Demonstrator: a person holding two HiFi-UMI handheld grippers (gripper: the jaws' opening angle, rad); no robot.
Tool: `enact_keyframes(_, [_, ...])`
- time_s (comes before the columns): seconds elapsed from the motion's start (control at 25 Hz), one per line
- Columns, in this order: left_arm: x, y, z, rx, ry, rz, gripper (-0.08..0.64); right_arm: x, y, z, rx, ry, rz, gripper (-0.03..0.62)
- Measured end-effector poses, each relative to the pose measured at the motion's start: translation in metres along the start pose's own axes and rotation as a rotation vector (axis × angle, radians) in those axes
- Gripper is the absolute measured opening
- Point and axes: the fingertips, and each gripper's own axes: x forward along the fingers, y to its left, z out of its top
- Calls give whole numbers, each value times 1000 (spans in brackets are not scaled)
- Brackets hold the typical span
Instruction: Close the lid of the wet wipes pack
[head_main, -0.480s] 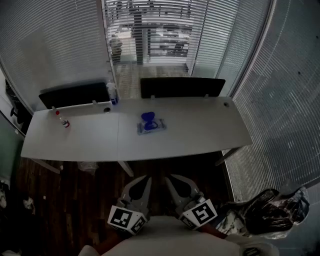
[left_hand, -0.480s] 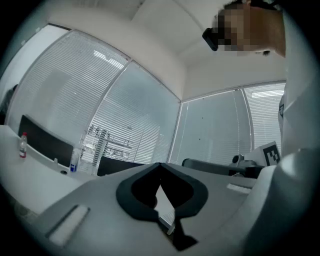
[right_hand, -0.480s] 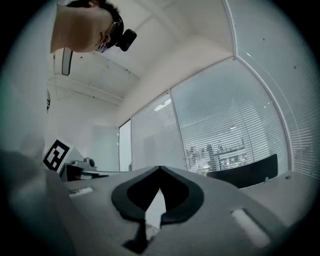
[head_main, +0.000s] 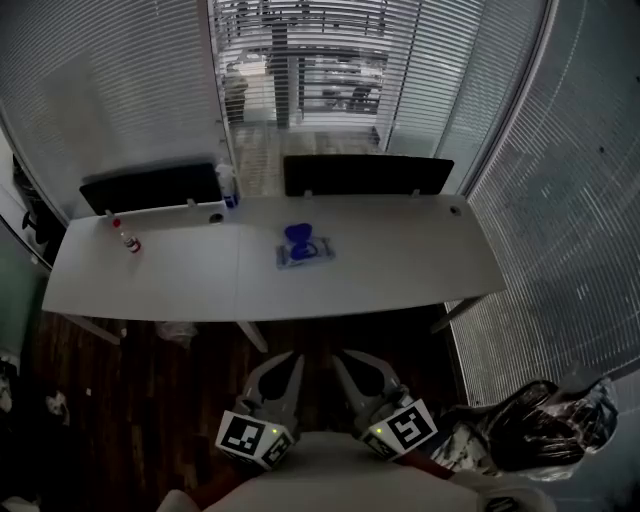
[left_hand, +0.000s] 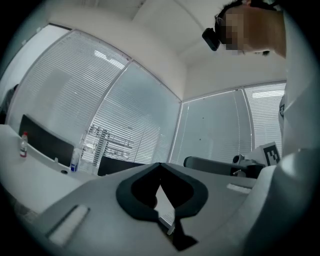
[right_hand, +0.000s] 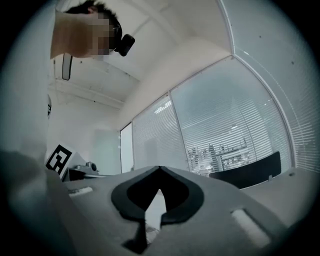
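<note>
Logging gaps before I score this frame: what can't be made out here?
- Wet wipes pack, head view: too small to tell how far its lid stands open.
- Both gripper views: the pack does not show; left gripper and right gripper fill their lower parts.
- Small bottle, head view: label too small to read.

The left hand-held gripper (head_main: 287, 358) and the right hand-held gripper (head_main: 343, 357) were made of pale grey plastic. Each had two broad, curved jaws edged with black pads (left_hand: 125, 197). Each carried a white cube (head_main: 255, 438) printed with black square markers. The person wore a light-coloured top (head_main: 330, 475) and a small dark camera (right_hand: 125, 44) strapped at the head.
</note>
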Motion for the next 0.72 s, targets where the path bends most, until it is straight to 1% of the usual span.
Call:
enact_keyframes(0.36, [3,-6,-2,1,11,-4,3,-4,-4,1,24,-4,-7,0])
enact_keyframes(0.72, [19,-22,-16,-3,41,-7,3,-19,-23,0,44,-9,-12,0])
